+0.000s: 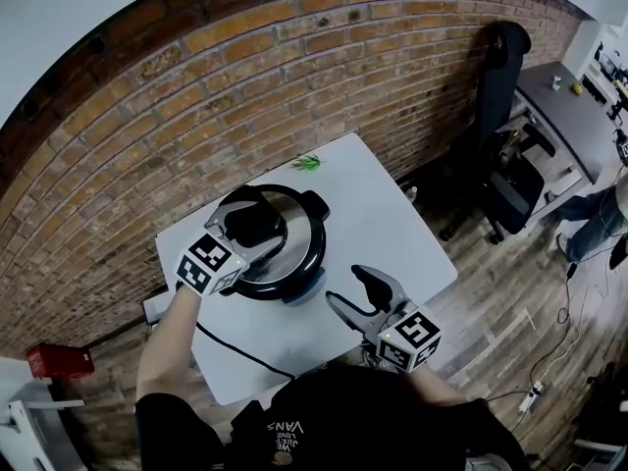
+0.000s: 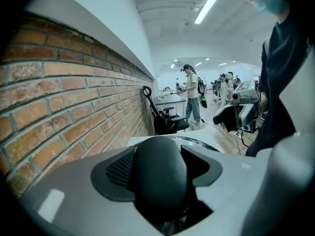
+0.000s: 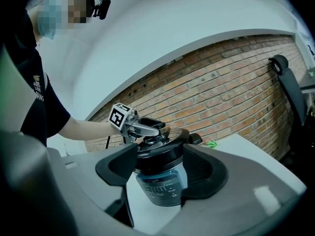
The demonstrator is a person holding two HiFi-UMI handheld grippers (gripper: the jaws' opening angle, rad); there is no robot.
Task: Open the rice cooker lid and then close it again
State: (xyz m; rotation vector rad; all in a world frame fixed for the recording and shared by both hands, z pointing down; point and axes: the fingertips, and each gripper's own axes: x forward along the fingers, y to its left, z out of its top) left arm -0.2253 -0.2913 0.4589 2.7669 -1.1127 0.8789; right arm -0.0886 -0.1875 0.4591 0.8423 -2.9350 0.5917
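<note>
On the white table (image 1: 392, 214), right beneath the left gripper (image 1: 255, 226) and well ahead of the right gripper (image 1: 347, 287): the rice cooker (image 1: 312, 248). Probably heavy and steady in the body, unlikely to slide under a lift of the top. Closed over it, a steel lid (image 1: 294, 222): rigid and smooth, likely slippery at the rim, so best not taken there. Best taken by the black knob (image 2: 160, 173) at its centre. Rounded and hard, apt to slip out of a loose pinch; calls for a square, firm squeeze.

Around that knob, wide-spread left jaws, one pad about touching, a gap at the other, not yet clamped. On the right, jaws likewise apart, with nothing between them.

From the head view alone: the whole layout, both grippers, a black cord (image 1: 240, 349) across the table. From the right gripper view alone: the cooker's front panel (image 3: 158, 186) facing that gripper, with the left gripper perched on top. From the left gripper view alone: the fit of knob against pads (image 2: 118, 168).
</note>
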